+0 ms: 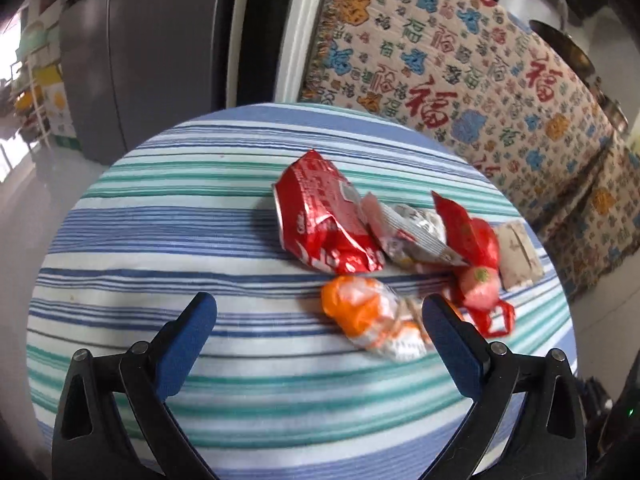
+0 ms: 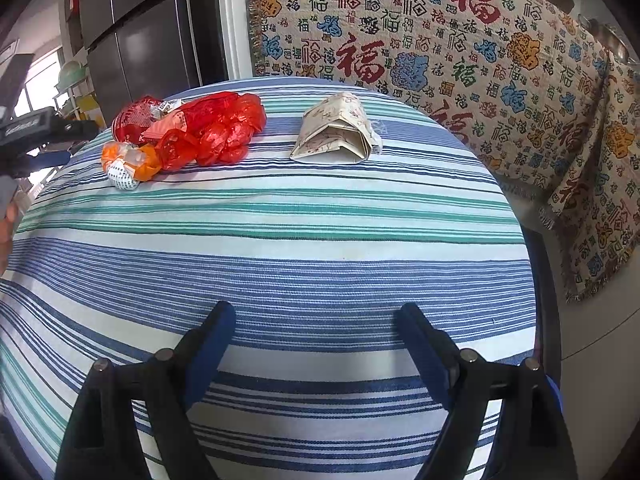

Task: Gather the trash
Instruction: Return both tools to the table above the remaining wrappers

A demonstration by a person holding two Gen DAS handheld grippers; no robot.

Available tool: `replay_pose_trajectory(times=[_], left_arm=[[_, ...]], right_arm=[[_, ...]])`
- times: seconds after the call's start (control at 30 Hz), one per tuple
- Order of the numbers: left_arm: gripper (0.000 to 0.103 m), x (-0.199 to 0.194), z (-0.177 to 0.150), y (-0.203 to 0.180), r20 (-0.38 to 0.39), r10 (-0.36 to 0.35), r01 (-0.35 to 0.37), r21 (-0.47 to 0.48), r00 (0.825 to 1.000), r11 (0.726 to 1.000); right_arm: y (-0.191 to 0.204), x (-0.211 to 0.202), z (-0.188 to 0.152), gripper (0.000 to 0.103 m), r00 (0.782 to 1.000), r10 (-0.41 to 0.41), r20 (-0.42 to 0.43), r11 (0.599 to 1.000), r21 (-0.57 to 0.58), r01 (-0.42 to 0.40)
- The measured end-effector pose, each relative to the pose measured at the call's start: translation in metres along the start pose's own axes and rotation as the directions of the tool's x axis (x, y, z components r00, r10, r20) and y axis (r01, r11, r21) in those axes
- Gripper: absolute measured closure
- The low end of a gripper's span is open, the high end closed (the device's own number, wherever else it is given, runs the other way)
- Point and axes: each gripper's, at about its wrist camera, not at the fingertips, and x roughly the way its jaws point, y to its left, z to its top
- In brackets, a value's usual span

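Observation:
A pile of trash lies on the striped round table (image 1: 160, 240). It holds a crushed red can (image 1: 324, 224), a silver-white snack wrapper (image 1: 408, 236), a red plastic bag (image 1: 472, 248), an orange-and-white wrapper (image 1: 372, 320) and a beige folded paper (image 1: 518, 256). My left gripper (image 1: 320, 316) is open just above the table, its right finger beside the orange wrapper. My right gripper (image 2: 316, 324) is open over the near side of the table (image 2: 280, 264), well short of the beige folded paper (image 2: 340, 128), the red bag (image 2: 220, 128) and the orange wrapper (image 2: 128, 160).
A sofa under a patterned throw (image 2: 440, 40) stands behind and to the right of the table. A grey fridge (image 1: 140, 48) stands at the back left. The left gripper's body (image 2: 36, 132) shows at the left edge of the right wrist view.

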Motion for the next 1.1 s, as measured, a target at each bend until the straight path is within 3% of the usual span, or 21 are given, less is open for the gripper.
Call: replay_pose_trajectory(times=[0.1,0.17,0.3,0.37,0.47,0.6,0.7,0.83,0.93,1.0,1.1], left_arm=[[0.002,0.028,0.003,-0.003,-0.05,0.062,-0.061,0.025,0.997,0.998],[0.001,0.031,-0.006,-0.007,-0.057,0.068,-0.065,0.043,0.996,0.997],[0.002,0.011,-0.028,-0.014,-0.117,0.044,-0.027,0.144,0.992,0.989],[0.002,-0.001,-0.046,-0.018,-0.175,0.002,0.036,0.212,0.985,0.977],[0.002,-0.021,-0.061,-0.028,-0.189,-0.079,0.135,0.308,0.979,0.942],[0.001,-0.036,-0.043,-0.041,-0.047,-0.153,0.159,0.391,0.987,0.906],[0.001,-0.026,-0.019,-0.051,-0.002,-0.185,0.166,0.447,0.983,0.879],[0.001,0.0,-0.001,-0.068,-0.056,-0.233,0.224,0.56,0.971,0.798],[0.002,0.021,-0.011,-0.08,-0.226,-0.254,0.34,0.601,0.94,0.724],[0.001,0.015,-0.026,-0.084,-0.311,-0.295,0.428,0.614,0.903,0.664],[0.002,-0.013,-0.041,-0.082,-0.466,-0.403,0.615,0.565,0.788,0.55]], right_arm=[[0.0,0.0,0.0,0.017,1.0,0.0,0.0,1.0,0.0,0.0],[0.0,0.0,0.0,0.017,1.0,0.0,0.0,1.0,0.0,0.0],[0.0,0.001,0.0,0.017,1.0,0.0,0.0,1.0,-0.001,0.0],[0.0,0.001,0.0,0.017,1.0,-0.001,0.001,1.0,-0.001,0.001],[0.0,0.001,-0.001,0.017,1.0,-0.001,0.001,1.0,0.0,0.001],[-0.001,0.001,-0.001,0.017,1.0,-0.001,0.002,1.0,0.001,0.001],[-0.002,0.0,0.0,0.017,1.0,-0.003,0.004,1.0,0.005,0.003],[-0.003,0.0,0.0,0.017,1.0,-0.003,0.005,1.0,0.005,0.003],[-0.002,0.001,0.0,0.017,1.0,-0.002,0.005,1.0,0.006,0.002],[-0.003,0.001,0.0,0.017,1.0,-0.003,0.005,1.0,0.006,0.002],[-0.002,0.002,0.0,0.017,1.0,-0.003,0.005,1.0,0.006,0.003]])
